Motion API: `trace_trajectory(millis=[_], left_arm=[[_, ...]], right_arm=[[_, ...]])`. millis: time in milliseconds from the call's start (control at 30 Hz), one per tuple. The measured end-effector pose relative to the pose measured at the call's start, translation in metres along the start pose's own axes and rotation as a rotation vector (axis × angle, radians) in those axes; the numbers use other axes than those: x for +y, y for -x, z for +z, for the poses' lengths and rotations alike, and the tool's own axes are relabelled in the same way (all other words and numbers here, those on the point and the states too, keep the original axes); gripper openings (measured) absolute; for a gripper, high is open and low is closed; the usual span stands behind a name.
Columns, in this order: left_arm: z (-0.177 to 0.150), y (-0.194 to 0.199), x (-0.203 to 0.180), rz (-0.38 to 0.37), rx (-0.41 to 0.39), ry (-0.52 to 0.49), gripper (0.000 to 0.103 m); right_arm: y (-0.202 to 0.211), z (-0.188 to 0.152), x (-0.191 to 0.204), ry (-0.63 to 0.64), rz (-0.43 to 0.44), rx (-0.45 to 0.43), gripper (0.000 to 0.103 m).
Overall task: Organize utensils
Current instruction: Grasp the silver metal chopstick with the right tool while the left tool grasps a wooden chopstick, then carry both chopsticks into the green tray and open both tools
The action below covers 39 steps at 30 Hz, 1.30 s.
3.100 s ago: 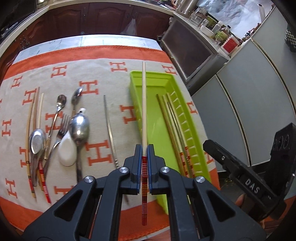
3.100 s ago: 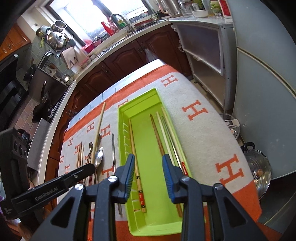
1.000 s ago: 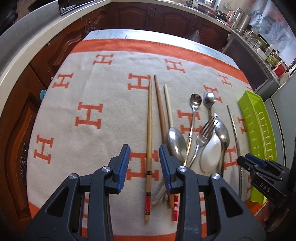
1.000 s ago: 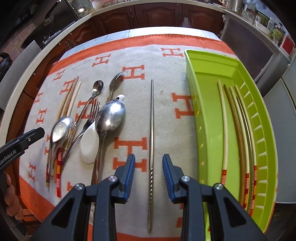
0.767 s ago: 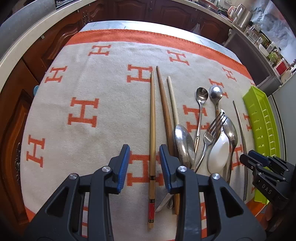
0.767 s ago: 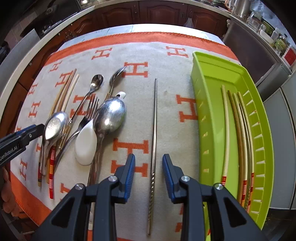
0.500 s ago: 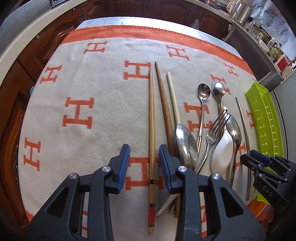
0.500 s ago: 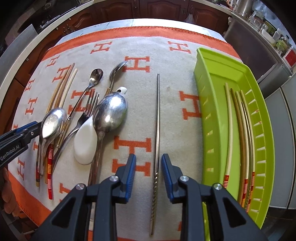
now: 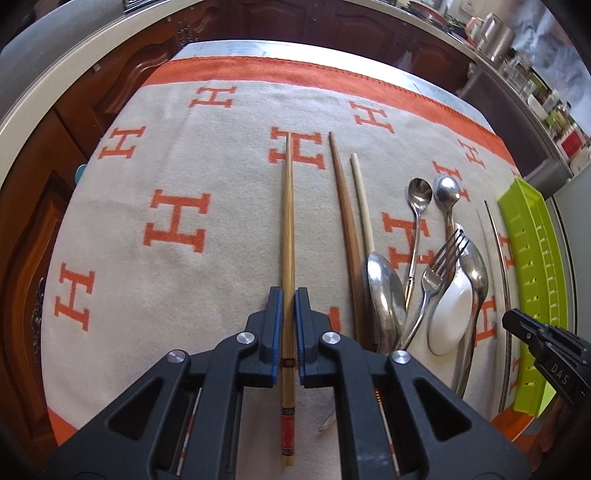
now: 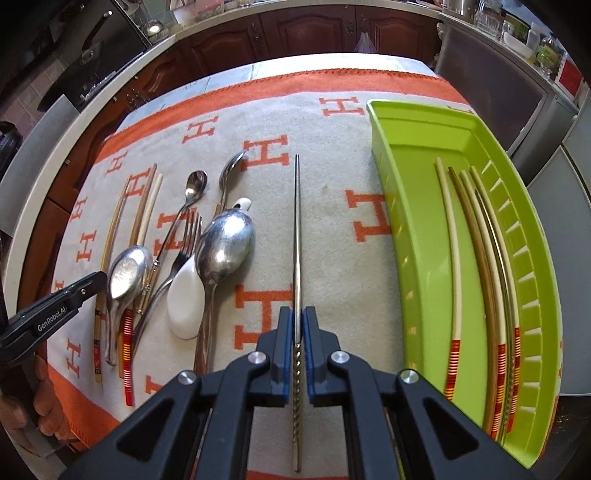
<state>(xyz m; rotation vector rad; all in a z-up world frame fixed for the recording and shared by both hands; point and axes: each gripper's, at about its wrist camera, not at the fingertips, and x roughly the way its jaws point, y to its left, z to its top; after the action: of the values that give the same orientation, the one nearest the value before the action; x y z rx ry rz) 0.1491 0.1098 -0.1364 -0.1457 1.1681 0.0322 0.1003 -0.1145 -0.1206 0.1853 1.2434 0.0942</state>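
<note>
My left gripper [image 9: 289, 295] is shut on a bamboo chopstick [image 9: 287, 221] with a red end, which lies flat on the cloth. My right gripper [image 10: 298, 314] is shut on a metal chopstick [image 10: 297, 229] with a twisted handle, also flat on the cloth. The green tray [image 10: 421, 236] to the right holds several chopsticks [image 10: 480, 243]. Two more wooden chopsticks [image 9: 345, 221], spoons [image 10: 225, 247], a fork [image 10: 184, 240] and a white ceramic spoon [image 10: 184, 299] lie between the grippers.
The table wears a beige cloth with orange H marks [image 9: 177, 221] and an orange border. The tray edge [image 9: 532, 266] shows at the right of the left wrist view. Dark wood cabinets [image 10: 295, 33] and a counter stand behind.
Both grippers moved forward and down and closed: the left onto the bamboo chopstick, the right onto the metal chopstick. Both were open half a second ago.
</note>
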Motion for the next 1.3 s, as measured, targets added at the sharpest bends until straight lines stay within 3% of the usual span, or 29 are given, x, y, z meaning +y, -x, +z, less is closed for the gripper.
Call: trace_trajectory(millis=[267, 600, 1067, 1300], left_arm=[[-0.008, 0.039, -0.010, -0.053, -0.048, 0.029, 0.004], [-0.031, 0.076, -0.084, -0.176, -0.057, -0.032, 0.004], [-0.030, 0.089, -0.240, -0.319, -0.034, -0.193, 0.004], [-0.031, 0.073, -0.272, -0.351, 0.024, -0.182, 0.004]], right_arm=[[0.025, -0.007, -0.006, -0.011, 0.072, -0.057, 0.005], [0.065, -0.019, -0.037, -0.032, 0.131, -0.134, 0.005], [0.090, -0.015, -0.112, -0.070, 0.011, -0.169, 0.006], [0.076, -0.014, -0.130, -0.092, -0.009, -0.116, 0.007]])
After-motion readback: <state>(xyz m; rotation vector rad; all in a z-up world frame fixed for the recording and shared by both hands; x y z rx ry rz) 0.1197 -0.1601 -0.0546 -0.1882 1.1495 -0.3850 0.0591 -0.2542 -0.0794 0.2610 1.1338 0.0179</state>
